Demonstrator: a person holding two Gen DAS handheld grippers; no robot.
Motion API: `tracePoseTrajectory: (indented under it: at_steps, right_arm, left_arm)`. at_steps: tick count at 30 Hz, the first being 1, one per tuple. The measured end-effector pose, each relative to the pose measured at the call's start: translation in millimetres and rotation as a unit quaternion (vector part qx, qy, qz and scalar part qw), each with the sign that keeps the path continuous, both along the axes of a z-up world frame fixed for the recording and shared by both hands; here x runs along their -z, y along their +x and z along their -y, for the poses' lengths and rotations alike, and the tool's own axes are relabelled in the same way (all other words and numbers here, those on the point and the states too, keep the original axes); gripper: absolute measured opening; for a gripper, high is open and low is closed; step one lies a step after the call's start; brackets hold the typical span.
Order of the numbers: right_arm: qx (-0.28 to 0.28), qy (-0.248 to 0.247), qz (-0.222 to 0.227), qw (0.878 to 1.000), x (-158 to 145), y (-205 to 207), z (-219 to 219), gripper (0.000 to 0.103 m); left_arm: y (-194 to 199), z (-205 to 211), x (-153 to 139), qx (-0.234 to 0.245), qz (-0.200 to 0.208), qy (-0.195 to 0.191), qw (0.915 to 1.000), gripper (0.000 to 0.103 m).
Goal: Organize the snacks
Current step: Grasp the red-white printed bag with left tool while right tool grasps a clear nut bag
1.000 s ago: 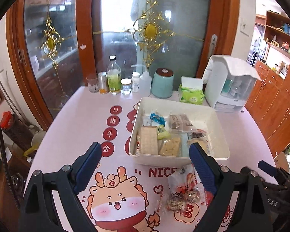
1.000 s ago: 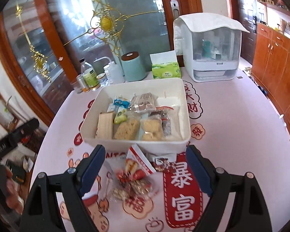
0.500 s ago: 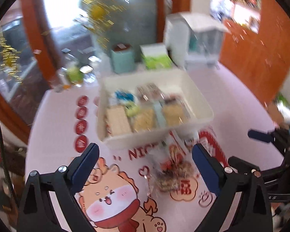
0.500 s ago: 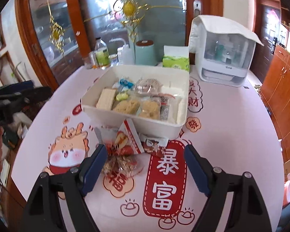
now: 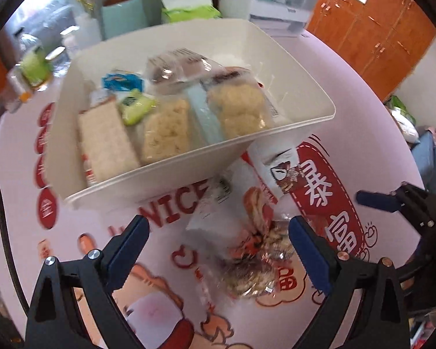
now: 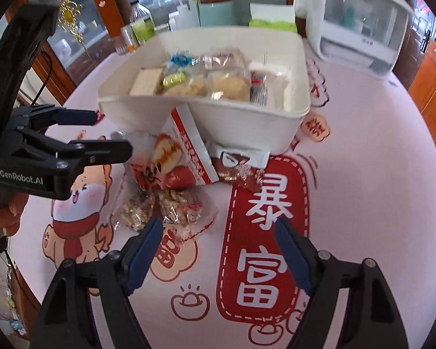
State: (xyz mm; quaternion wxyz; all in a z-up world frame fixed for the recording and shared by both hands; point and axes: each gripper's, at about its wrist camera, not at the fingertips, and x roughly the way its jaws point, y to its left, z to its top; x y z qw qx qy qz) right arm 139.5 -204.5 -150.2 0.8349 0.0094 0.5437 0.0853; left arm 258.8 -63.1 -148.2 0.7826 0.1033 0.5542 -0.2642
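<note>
A white bin (image 5: 171,174) (image 6: 247,122) holds several wrapped snacks. In front of it on the tablecloth lie a red-and-white snack bag (image 5: 257,203) (image 6: 186,151), a clear bag of nut candies (image 5: 255,267) (image 6: 171,206) and a small brown packet (image 5: 283,171) (image 6: 241,171). My left gripper (image 5: 216,229) (image 6: 112,133) is open wide and hangs over the bags without touching them. My right gripper (image 6: 218,226) points down at the tablecloth with its jaws closing. Only cloth lies between them. The candy bag lies just past its left fingertip (image 6: 155,226).
Behind the bin stand bottles (image 6: 142,26), a teal canister (image 5: 125,14), a green tissue pack (image 6: 271,20) and a white appliance (image 6: 360,23). Wooden cabinets (image 5: 372,29) stand on the right. A hand (image 6: 10,212) holds the left gripper at the table's left edge.
Both grippers have sunk toward the table and tilted further down. The left one swung and rolled over the bags in front of the bin. The right jaws have narrowed a little.
</note>
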Motion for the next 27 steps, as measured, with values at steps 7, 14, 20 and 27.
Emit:
tracePoseTrajectory:
  at_steps: [7,14,20,27]
  right_arm:
    - [-0.016,-0.008,-0.023,1.000,21,15,-15,0.075]
    - [-0.040,-0.016,-0.041,0.998,36,24,-30,0.072]
    - [-0.064,0.002,-0.057,0.996,47,31,-42,0.072]
    - [-0.100,-0.012,-0.076,0.992,58,29,-56,0.073]
  left_arm:
    - [18,21,33,0.022,-0.038,-0.015,0.9989,0.086]
    - [24,7,53,-0.002,-0.075,-0.050,0.9959,0.052]
    - [13,-24,46,-0.031,-0.048,-0.047,0.9973,0.049]
    - [-2,-66,34,-0.085,-0.043,-0.063,0.9935,0.049]
